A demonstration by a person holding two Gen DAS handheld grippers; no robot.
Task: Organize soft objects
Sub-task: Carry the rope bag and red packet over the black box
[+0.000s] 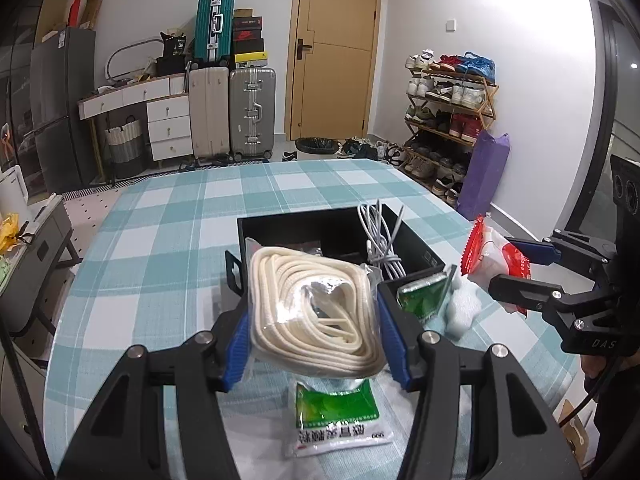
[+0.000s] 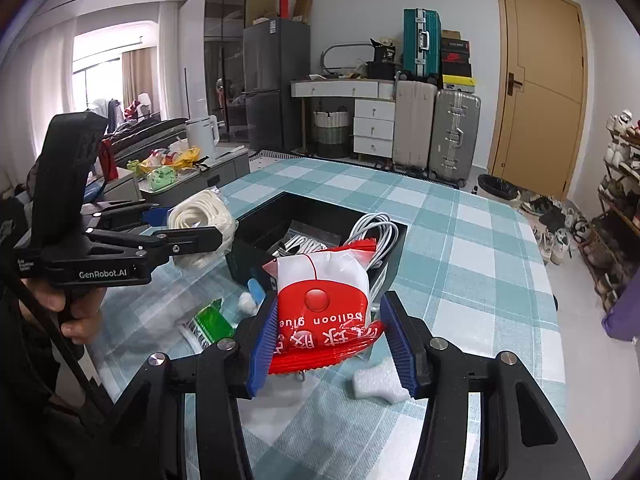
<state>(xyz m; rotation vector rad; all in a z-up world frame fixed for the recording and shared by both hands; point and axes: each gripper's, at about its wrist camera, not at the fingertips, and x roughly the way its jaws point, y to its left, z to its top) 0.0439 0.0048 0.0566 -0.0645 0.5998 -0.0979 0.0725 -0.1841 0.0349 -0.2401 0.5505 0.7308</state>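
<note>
My left gripper [image 1: 316, 320] is shut on a clear bag of coiled white rope [image 1: 316, 308] and holds it above the table, just in front of the black box [image 1: 416, 248]. My right gripper [image 2: 328, 332] is shut on a red and white balloon glue packet [image 2: 324, 304], held up near the box's near corner [image 2: 384, 276]. The box holds a white cable [image 1: 380, 240] and a clear bag [image 2: 308, 232]. Each gripper shows in the other's view, the right [image 1: 516, 272] and the left [image 2: 192, 228].
Green and white sachets lie on the checked tablecloth [image 1: 160, 264]: one below the rope [image 1: 336, 416], one by the box [image 1: 424, 296]. White foam pieces [image 2: 380, 384] and cotton [image 2: 248, 302] lie nearby. Suitcases, drawers, a door and a shoe rack stand behind.
</note>
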